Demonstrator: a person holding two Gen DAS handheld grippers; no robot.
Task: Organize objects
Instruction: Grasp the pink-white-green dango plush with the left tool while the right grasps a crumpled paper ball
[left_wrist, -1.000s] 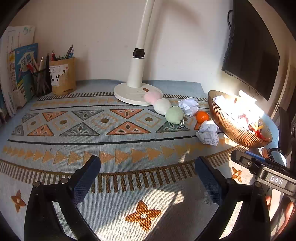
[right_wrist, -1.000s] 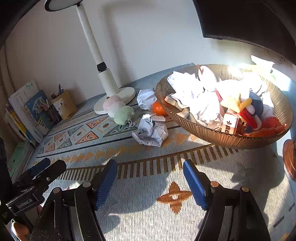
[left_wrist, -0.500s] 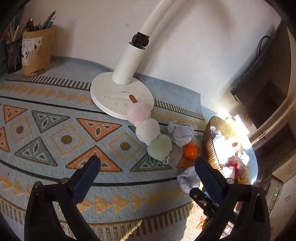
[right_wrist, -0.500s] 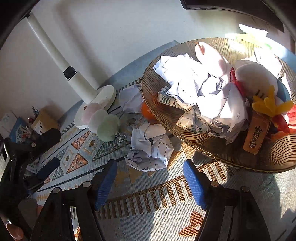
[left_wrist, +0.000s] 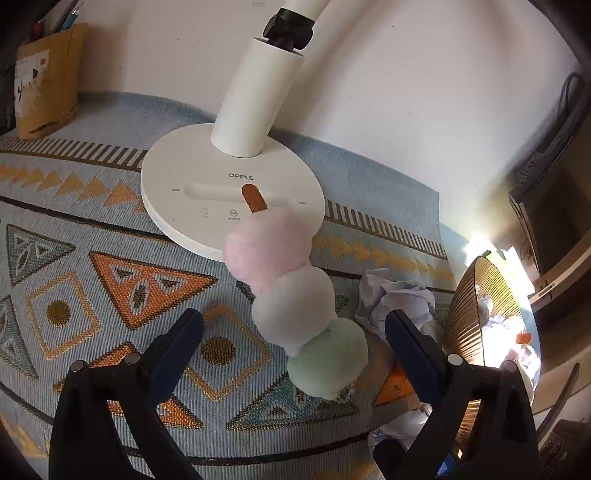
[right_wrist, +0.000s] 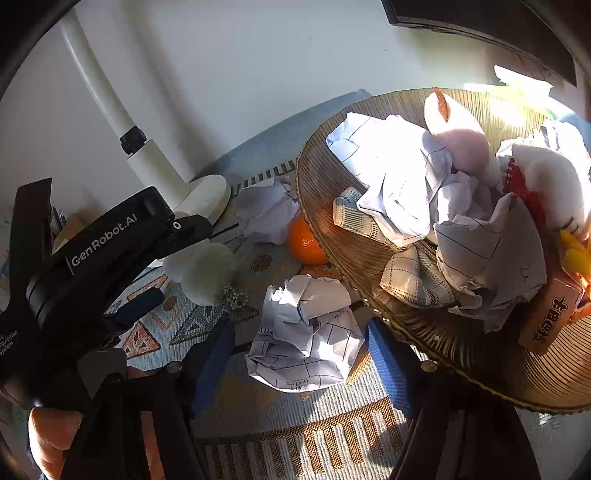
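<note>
Left gripper (left_wrist: 293, 330) jaws spread wide, nothing held; plush dango skewer (left_wrist: 295, 306) lies btwn fingers at frame centre, its stick end on lamp base (left_wrist: 207, 184). Right gripper (right_wrist: 299, 354) also released, straddling crumpled paper ball (right_wrist: 306, 339) lower centre. Orange (right_wrist: 304, 243) touches bowl (right_wrist: 436, 332) rim, centre.

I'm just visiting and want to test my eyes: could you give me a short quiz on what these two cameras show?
1. True or false: the right tongs are shut on the crumpled paper.
2. Which colour ball of the plush skewer lies nearest the left tongs: A pink, B white, C green?
3. Fill in: the orange lies against the ____.

Key: 1 false, they are open around it; 2 C; 3 bowl.
</note>
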